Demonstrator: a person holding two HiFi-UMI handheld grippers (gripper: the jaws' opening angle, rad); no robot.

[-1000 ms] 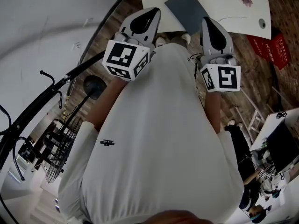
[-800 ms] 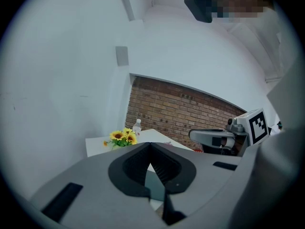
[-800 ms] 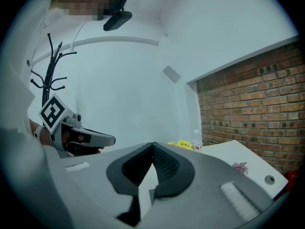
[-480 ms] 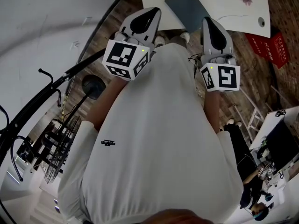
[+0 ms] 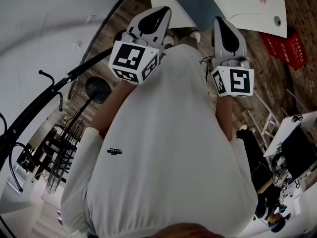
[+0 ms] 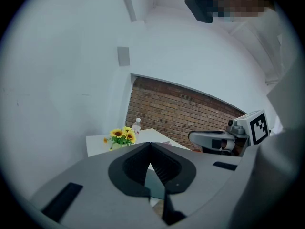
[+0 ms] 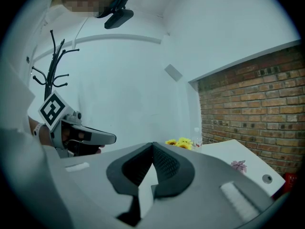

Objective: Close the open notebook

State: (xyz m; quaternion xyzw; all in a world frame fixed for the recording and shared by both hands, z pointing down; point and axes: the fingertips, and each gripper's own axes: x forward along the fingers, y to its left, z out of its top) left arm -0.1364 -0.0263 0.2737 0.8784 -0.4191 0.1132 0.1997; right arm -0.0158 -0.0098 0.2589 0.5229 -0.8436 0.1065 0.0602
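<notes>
The right hand-held gripper [image 7: 152, 147], jaws together and empty, faces sunflowers [image 7: 179, 141] on a table [image 7: 226, 150].

An office-like workroom: plain white walls [image 6: 62, 80], a red-brick wall [image 7: 257, 104], wood-plank floor [image 5: 267, 78], a black coat stand [image 7: 55, 66], a white table [image 5: 237, 4], and a desk with a dark monitor [image 5: 298, 152].

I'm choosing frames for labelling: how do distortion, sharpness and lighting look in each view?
Head view: strong fisheye, the wooden floor boards curve; the notebook sits small at the top edge, evenly lit. Left gripper view: round black vignette, sunflowers crisp, soft light, no glare. Right gripper view: same vignette, the brick wall courses bend, and its near jaws look slightly soft.
</notes>
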